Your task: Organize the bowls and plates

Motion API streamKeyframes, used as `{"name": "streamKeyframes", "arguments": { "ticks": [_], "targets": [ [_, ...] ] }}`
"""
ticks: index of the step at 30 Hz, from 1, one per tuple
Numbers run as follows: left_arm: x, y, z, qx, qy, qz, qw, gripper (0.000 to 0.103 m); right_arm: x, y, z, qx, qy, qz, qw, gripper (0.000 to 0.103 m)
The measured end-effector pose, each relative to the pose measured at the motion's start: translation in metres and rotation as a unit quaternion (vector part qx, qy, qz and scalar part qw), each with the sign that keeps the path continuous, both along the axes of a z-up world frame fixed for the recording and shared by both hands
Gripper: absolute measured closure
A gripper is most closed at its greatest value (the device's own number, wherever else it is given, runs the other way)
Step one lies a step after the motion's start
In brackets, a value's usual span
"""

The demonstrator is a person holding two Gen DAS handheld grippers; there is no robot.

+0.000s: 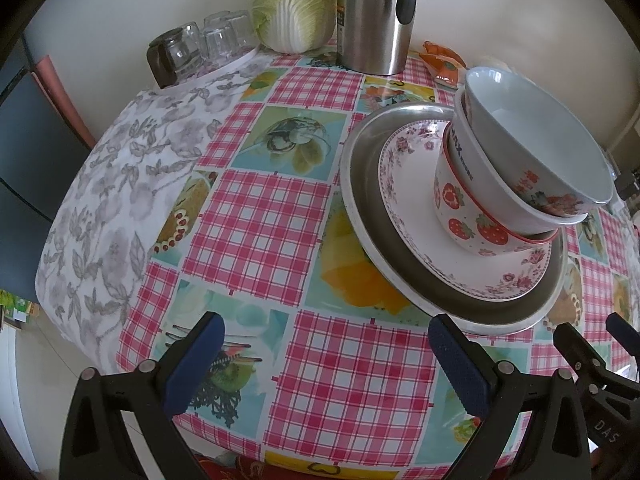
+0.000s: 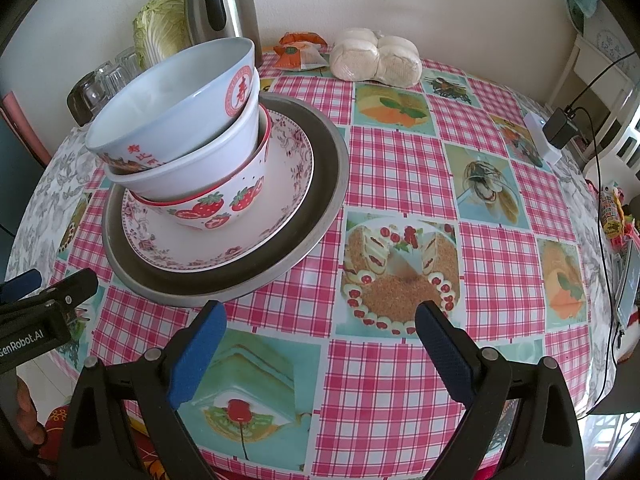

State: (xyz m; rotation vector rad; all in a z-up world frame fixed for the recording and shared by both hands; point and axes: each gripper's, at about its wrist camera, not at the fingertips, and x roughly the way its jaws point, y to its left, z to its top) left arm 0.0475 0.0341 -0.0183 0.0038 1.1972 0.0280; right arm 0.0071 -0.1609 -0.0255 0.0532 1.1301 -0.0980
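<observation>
My left gripper (image 1: 326, 356) is spread wide over the checked tablecloth (image 1: 256, 220) and grasps nothing. My right gripper (image 2: 320, 344) is the same, wide apart and empty, just in front of the stack. The stack stands on the table, a little beyond both grippers. At the bottom is a big metal plate (image 2: 320, 184). In it lies a white plate with a pink flower border (image 2: 280, 200). On this plate stand three nested bowls: a strawberry bowl (image 2: 224, 204), then a plain white bowl (image 2: 192, 172), then on top a pale blue bowl with red characters (image 2: 168, 108). The bowls lean to one side. Farther back, near the wall, I see a steel kettle (image 1: 372, 16), a cabbage (image 1: 294, 4) and some glasses (image 1: 216, 38).
</observation>
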Motion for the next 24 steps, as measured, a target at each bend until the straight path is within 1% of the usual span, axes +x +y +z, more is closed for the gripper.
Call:
{"name": "streamKeyframes", "arguments": {
  "ticks": [24],
  "targets": [
    [0.0001,0.002,0.0002,-0.003,-0.002,0.004,1.0,0.0,-0.0004,-0.0004,-0.0028,-0.001,0.005,0.002,1.0,0.007]
  ]
}}
